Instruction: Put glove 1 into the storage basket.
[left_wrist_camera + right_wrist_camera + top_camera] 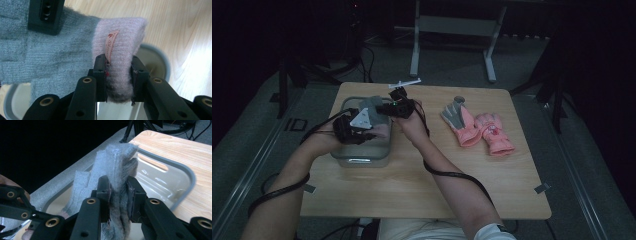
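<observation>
A knitted glove, grey with a pink cuff, hangs stretched between both grippers over a grey plastic bin at the table's left. In the left gripper view, my left gripper is shut on the pink cuff, beside a small sewn-in label. The right gripper view has my right gripper shut on the glove's grey finger end, above the bin's rim. From above, the left gripper is at the bin's near side and the right gripper at its far right.
Two pink gloves lie side by side on the right half of the wooden table. A table frame's metal legs stand on the floor behind. Cables trail from both grippers along the forearms.
</observation>
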Available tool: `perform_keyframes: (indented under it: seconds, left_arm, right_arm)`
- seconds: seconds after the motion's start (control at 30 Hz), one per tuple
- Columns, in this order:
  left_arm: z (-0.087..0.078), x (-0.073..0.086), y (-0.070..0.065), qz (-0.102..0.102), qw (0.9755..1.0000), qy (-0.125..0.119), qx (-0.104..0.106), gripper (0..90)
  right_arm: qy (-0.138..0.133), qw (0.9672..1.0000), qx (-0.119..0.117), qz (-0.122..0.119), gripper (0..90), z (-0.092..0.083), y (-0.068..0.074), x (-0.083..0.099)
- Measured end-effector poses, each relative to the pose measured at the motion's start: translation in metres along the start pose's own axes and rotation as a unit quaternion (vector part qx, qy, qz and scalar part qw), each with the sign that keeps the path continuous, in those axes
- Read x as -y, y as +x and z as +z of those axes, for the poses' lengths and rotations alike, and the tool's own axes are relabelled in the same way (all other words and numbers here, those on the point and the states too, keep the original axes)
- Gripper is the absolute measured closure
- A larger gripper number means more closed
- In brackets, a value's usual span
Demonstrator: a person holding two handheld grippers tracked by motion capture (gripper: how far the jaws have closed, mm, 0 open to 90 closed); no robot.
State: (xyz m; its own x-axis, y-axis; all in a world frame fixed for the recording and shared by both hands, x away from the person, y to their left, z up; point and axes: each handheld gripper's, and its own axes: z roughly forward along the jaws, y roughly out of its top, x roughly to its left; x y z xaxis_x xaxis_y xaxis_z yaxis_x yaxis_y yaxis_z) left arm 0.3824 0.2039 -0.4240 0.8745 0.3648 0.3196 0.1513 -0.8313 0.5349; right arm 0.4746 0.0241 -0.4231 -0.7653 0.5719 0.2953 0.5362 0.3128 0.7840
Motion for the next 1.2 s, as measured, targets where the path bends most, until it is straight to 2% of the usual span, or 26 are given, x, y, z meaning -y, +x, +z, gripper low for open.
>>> perform_keyframes:
  seconds: [0.03, 0.07, 0.1, 0.23, 0.27, 0.3, 0.33, 0.4, 0.53, 0.7, 0.87, 1.0, 1.07, 1.13, 1.2]
  left_arm:
    - [0.0, 0.0, 0.0, 0.0, 1.0, 0.0, 0.0, 71.3]
    - [0.005, 0.007, 0.003, -0.003, 0.9999, 0.011, 0.004, 71.3]
    - [0.008, 0.01, 0.004, -0.006, 0.9999, 0.014, 0.004, 71.3]
    - [0.022, 0.025, 0.007, -0.025, 0.9993, 0.023, 0.017, 71.3]
    - [0.022, 0.025, 0.007, -0.025, 0.9993, 0.023, 0.017, 71.3]
    - [0.029, 0.032, 0.009, -0.031, 0.9987, 0.03, 0.027, 71.3]
    - [0.032, 0.035, 0.009, -0.033, 0.9985, 0.033, 0.03, 71.4]
    - [0.038, 0.038, 0.011, -0.034, 0.9978, 0.043, 0.036, 71.3]
    - [0.048, 0.041, 0.015, -0.035, 0.9963, 0.058, 0.052, 71.1]
    - [0.056, 0.042, 0.019, -0.041, 0.9956, 0.057, 0.062, 71.2]
    - [0.06, 0.043, 0.02, -0.036, 0.9958, 0.057, 0.062, 71.1]
    - [0.066, 0.043, 0.022, -0.041, 0.9942, 0.077, 0.064, 70.8]
    - [0.069, 0.043, 0.023, -0.037, 0.993, 0.09, 0.067, 70.5]
    - [0.07, 0.041, 0.023, -0.038, 0.9925, 0.093, 0.07, 69.6]
    - [0.07, 0.04, 0.022, -0.041, 0.992, 0.094, 0.073, 66.1]
  right_arm:
    - [0.0, 1.0, 0.0, 0.0, 75.4, 0.0, 0.0, 0.0]
    - [0.002, 1.0, 0.001, 0.001, 75.4, 0.005, 0.0, 0.001]
    - [0.008, 1.0, 0.001, 0.004, 75.4, 0.015, -0.001, 0.005]
    - [0.023, 0.9995, 0.002, 0.022, 75.5, 0.033, -0.005, 0.014]
    - [0.023, 0.9995, 0.002, 0.022, 75.5, 0.033, -0.005, 0.014]
    - [0.028, 0.9993, 0.006, 0.023, 75.5, 0.038, -0.006, 0.016]
    - [0.04, 0.9989, 0.01, 0.023, 75.5, 0.046, -0.008, 0.022]
    - [0.049, 0.9984, 0.016, 0.023, 75.4, 0.053, -0.01, 0.025]
    - [0.061, 0.9975, 0.034, 0.011, 75.2, 0.064, -0.012, 0.03]
    - [0.067, 0.9966, 0.047, -0.01, 74.6, 0.068, -0.01, 0.029]
    - [0.082, 0.9951, 0.056, 0.002, 71.7, 0.069, -0.014, 0.027]
    - [0.095, 0.9933, 0.066, 0.003, 63.7, 0.071, -0.016, 0.027]
    - [0.101, 0.9929, 0.062, 0.004, 59.1, 0.071, -0.018, 0.027]
    - [0.098, 0.9932, 0.063, -0.002, 56.3, 0.069, -0.017, 0.026]
    - [0.092, 0.9943, 0.054, 0.0, 54.0, 0.066, -0.017, 0.025]
